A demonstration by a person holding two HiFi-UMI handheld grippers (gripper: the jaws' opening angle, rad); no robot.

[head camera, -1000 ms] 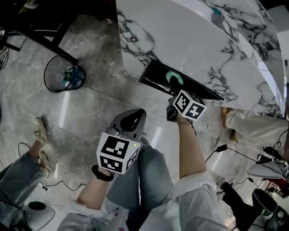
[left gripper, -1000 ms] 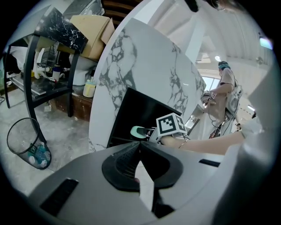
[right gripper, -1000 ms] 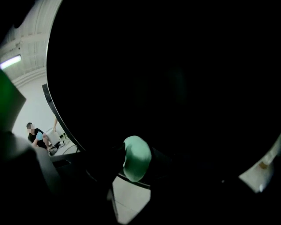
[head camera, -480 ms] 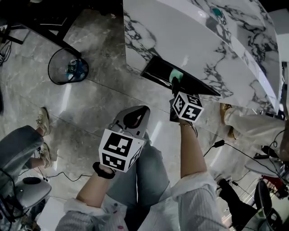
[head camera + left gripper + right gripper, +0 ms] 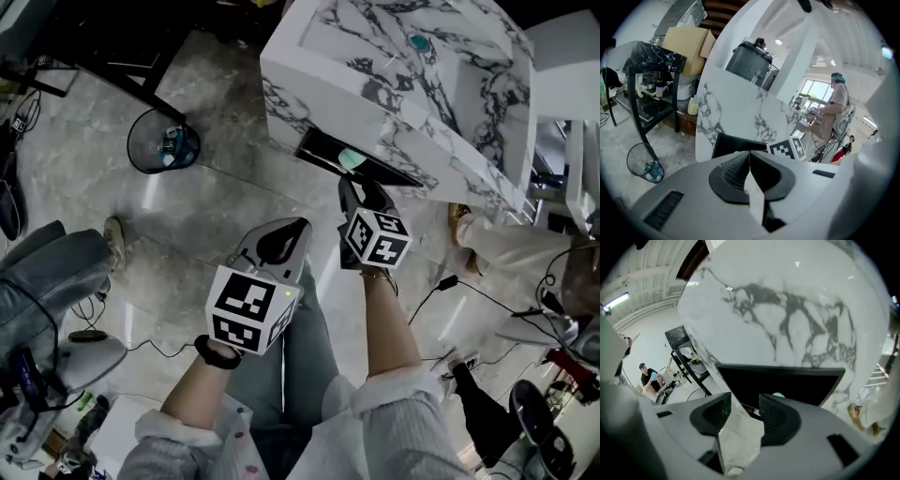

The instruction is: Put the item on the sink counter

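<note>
One marble sink counter [image 5: 319, 84], grey floor [image 5: 187, 216], left gripper [image 5: 750, 159] closed, right gripper [image 5: 745, 401] just opened, empty

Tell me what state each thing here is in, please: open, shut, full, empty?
Left gripper: shut, nothing between its jaws.
Right gripper: open, its jaws have just been opening, nothing between them.
Dark compartment: open.
Green item: lying inside that compartment, not held.
Wire bin: upright on the floor, some litter inside.

Open floor [image 5: 187, 225] fills the frame's centre left, hemmed by the marble sink counter [image 5: 314, 75] upper right and wire bin [image 5: 161, 142] upper left.
</note>
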